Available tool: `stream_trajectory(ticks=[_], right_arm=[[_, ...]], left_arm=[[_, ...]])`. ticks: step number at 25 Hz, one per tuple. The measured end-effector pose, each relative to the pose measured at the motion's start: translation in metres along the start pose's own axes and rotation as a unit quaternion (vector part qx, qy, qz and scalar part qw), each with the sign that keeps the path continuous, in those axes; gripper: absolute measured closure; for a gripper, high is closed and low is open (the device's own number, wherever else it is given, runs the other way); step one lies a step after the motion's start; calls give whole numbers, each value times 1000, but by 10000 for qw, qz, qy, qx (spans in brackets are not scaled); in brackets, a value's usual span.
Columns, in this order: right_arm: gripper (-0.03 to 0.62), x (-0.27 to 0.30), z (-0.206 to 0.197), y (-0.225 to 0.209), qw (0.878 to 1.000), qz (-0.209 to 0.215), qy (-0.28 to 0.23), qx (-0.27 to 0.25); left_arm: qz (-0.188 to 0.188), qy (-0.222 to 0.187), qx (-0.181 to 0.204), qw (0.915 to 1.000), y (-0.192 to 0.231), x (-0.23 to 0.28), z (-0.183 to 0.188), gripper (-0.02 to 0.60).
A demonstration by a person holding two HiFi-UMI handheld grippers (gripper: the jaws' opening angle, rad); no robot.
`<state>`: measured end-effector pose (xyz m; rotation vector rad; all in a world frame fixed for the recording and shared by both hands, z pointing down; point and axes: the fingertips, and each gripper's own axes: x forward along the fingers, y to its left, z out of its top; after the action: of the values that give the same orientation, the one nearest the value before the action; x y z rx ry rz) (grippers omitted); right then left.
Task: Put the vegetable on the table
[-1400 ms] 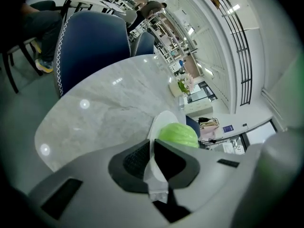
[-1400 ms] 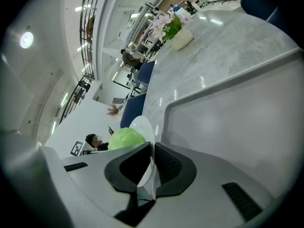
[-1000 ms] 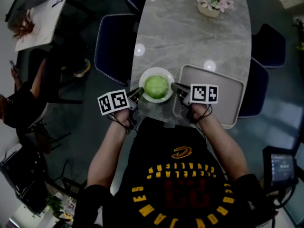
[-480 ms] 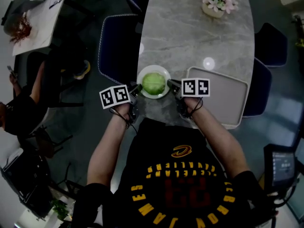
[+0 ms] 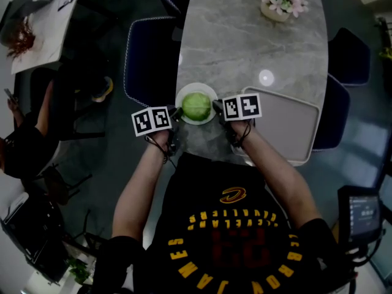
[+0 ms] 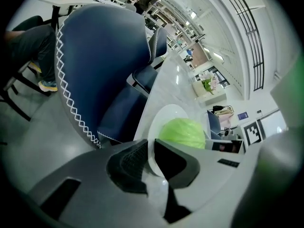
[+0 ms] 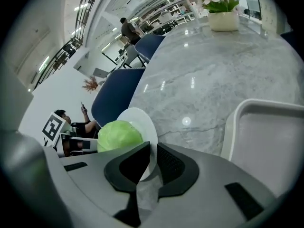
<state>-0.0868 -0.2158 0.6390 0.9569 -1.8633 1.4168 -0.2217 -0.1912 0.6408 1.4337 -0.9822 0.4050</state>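
The green cabbage sits on a white plate at the near edge of the marble table, just left of the tray. The left gripper and the right gripper each pinch the plate's rim from opposite sides, probably to keep the round vegetable level so it cannot roll off; I cannot tell whether the plate touches the tabletop

Found vegetable on plate, at near end of table. Found tray just right of plate. Noted flower pot at far end, chair left of table. Logged left gripper at plate's left rim, right gripper at its right rim.
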Motion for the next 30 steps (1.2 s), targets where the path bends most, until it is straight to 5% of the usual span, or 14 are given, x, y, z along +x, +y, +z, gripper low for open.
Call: stream_trajectory(ticks=[13,18,22,26,30], right_arm=[[551,7,-3,-4,9994,-307,128,136],[551,3,-2,-4,9986,-532,53,-53],[551,-7,2,-3,9966,-678,-92,-460],[553,-21,16,-10,9912,-911,-388,-882],[553,-49,26,-3,9896,-606,-933,-910]], left_arm=[[461,46,671,9967,3,1,3,535],[1073,-226,1608,9809,7,-3,10,499],[1378,-613,1786,9723,11,-15,20,500],[1355,-892,1817,9699,6,-26,27,500],[1067,-1341,1897,9668,-20,-49,30,500]])
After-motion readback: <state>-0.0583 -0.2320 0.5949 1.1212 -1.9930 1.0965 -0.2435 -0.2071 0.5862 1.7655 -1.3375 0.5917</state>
